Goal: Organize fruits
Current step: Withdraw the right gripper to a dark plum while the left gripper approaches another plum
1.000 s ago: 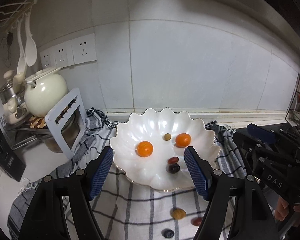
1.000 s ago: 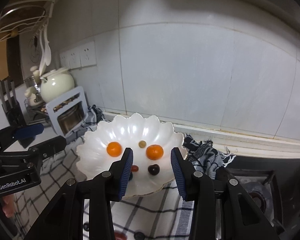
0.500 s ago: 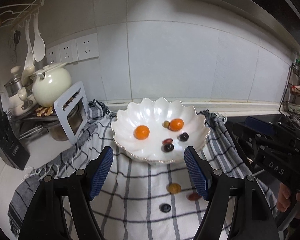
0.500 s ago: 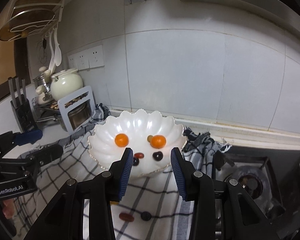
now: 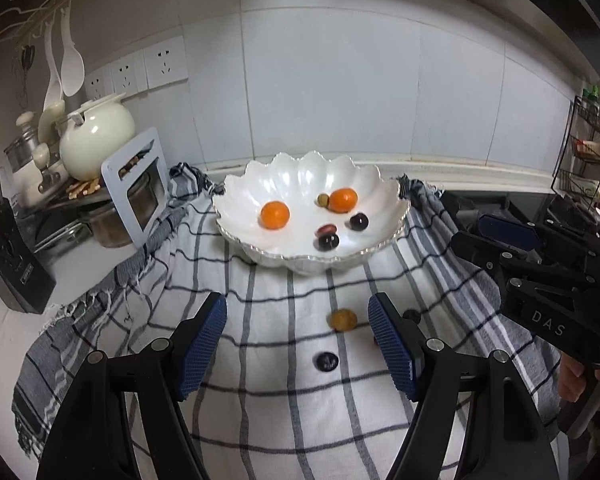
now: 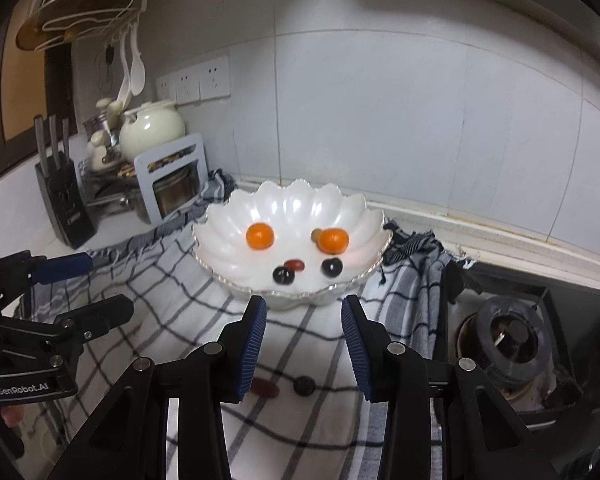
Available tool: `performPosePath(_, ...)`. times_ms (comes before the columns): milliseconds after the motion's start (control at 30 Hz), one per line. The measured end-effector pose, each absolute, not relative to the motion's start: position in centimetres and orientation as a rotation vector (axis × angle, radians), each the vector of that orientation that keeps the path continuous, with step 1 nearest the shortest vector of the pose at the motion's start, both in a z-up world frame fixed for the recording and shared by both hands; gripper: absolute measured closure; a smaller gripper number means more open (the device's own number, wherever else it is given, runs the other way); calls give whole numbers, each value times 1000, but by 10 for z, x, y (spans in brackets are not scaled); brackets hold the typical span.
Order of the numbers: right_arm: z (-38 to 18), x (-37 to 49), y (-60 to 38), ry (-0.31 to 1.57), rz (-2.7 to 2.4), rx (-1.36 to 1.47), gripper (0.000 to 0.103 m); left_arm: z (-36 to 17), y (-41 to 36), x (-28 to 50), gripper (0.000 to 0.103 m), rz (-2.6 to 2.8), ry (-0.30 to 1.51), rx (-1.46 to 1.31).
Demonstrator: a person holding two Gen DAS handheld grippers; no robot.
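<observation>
Left gripper (image 5: 297, 344): jaws released, empty.
Right gripper (image 6: 304, 346): jaws released, empty.
Scalloped bowl (image 5: 296, 176): two oranges, small fruits.
Checked cloth (image 5: 260, 400): loose fruits.

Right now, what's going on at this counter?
A person is sorting fruit into a white bowl on a checked cloth. Both the left gripper and the right gripper hover with jaws open, holding nothing. The bowl holds two oranges and some small dark and olive fruits. A yellowish fruit, a reddish one and dark ones lie loose on the cloth.
</observation>
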State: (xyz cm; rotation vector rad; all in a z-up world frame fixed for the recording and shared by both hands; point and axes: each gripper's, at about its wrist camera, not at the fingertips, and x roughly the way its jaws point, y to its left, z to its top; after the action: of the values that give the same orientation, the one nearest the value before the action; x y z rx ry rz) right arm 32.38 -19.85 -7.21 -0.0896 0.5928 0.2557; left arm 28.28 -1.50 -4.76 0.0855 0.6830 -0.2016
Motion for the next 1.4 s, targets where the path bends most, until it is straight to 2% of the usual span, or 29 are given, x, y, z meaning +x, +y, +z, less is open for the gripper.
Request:
performPosePath(733, -122, 324, -196, 716, 313, -118, 62, -94, -34, 270, 35, -238, 715, 132)
performPosePath(933, -138, 331, -195, 754, 315, -114, 62, -111, -37, 278, 41, -242, 747, 136)
performPosePath(1000, -143, 335, -196, 770, 315, -108, 63, -116, -36, 282, 47, -249, 762, 121)
performPosePath(1400, -165, 354, -198, 835, 318, -95, 63, -144, -38, 304, 58, -266, 842, 73)
